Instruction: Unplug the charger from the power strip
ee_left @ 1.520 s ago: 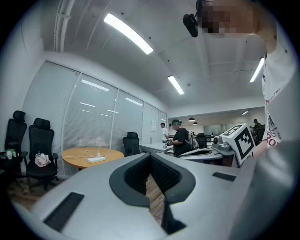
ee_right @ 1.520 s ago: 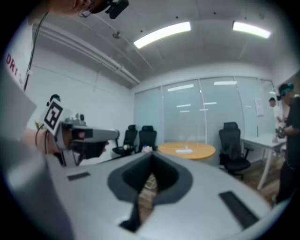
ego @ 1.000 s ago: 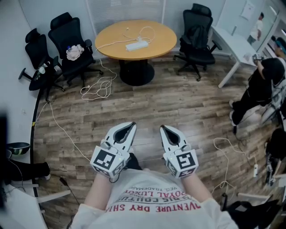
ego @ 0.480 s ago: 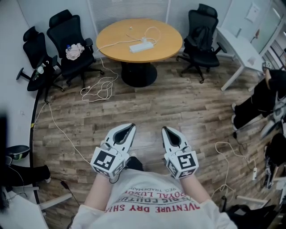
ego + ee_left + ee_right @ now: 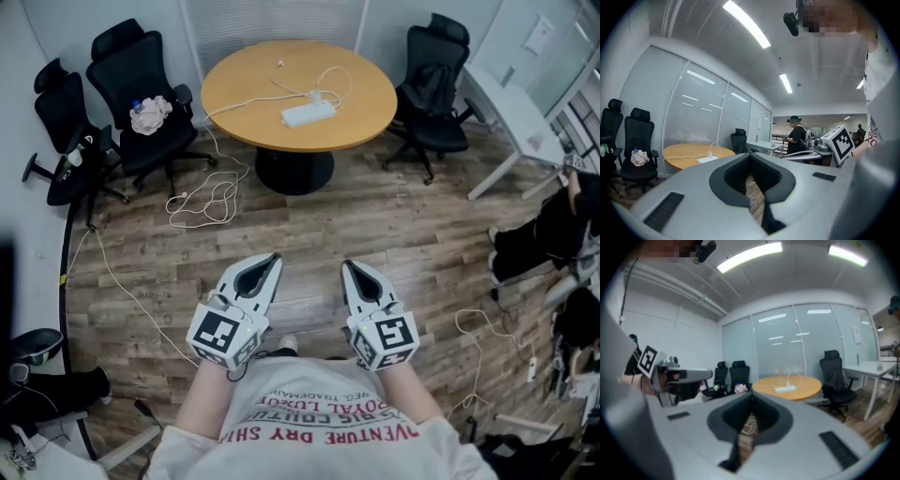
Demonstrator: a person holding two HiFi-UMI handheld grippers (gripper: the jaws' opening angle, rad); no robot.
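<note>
"Two grippers, and neither has anything in it?"

"Right. My left gripper (image 5: 273, 259) and my right gripper (image 5: 348, 266) sit low in the head view, just above my shirt (image 5: 319, 412). Each has its jaws pressed together, with only a small diamond-shaped pocket between the ribbed black pads (image 5: 736, 172). Nothing is pinched in either."

"So where's the charger?"

"Well apart from me, at the top centre of the frame. The white power strip (image 5: 308, 114) lies flat on the round wooden table (image 5: 244, 94); it's a long, slim plastic bar. The charger (image 5: 316, 97) looks like a small white block standing up from its far end, with a thin cable (image 5: 337, 80) looping off behind it. A white cord (image 5: 239, 105) trails across the tabletop to its left edge, and a loose coil (image 5: 211, 192) lies on the plank floor (image 5: 375, 225) below."

"Which step is this, then?"

"The approach, I'd say. Nothing on the table is touched yet, and bare floor lies between me and it."

"And next?"

"I reckon I have to get up to the table and part both pairs of jaws. One gripper should pin the strip down, since smooth plastic on a varnished top will likely slide. The other should close on the charger's hard body, not its soft cable, and pull straight out."
</note>
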